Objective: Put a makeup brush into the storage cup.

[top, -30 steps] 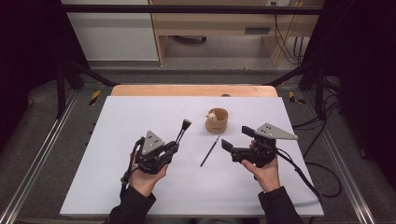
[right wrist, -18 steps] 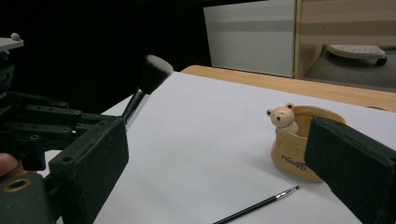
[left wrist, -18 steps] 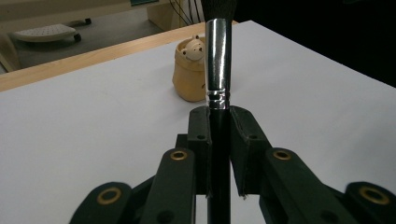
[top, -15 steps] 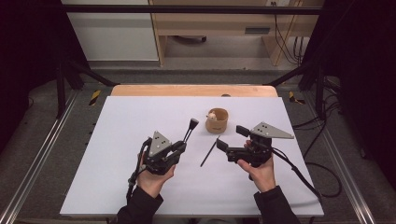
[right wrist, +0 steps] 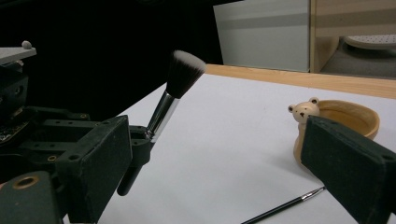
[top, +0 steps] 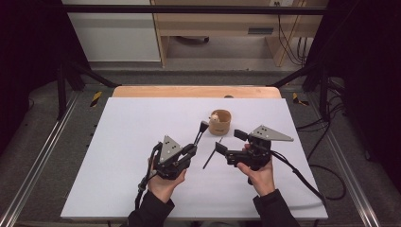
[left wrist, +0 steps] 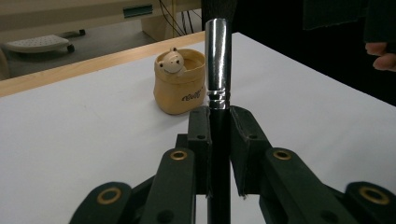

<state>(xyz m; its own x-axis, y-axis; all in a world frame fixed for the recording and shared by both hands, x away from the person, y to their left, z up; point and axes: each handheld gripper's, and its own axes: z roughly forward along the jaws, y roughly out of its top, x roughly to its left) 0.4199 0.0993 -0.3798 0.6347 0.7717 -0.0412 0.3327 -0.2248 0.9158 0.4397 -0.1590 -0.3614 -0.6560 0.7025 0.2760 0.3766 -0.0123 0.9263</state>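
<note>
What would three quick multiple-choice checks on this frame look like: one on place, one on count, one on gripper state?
1. Where does the thin brush lie?
A. inside the cup
B. flat on the white table, between the two grippers
C. on the floor

2. How many brushes are there?
A. one
B. two
C. four

3. What state is the left gripper in?
A. shut on the makeup brush
B. open over the cup
C. shut on the cup

Answers:
1. B: in the high view it lies flat on the table, near the bear cup, between the left gripper and the right gripper.
2. B: the makeup brush with the metal ferrule, plus the thin one on the table.
3. A: in the left gripper view the jaws press both sides of its dark handle.
</note>
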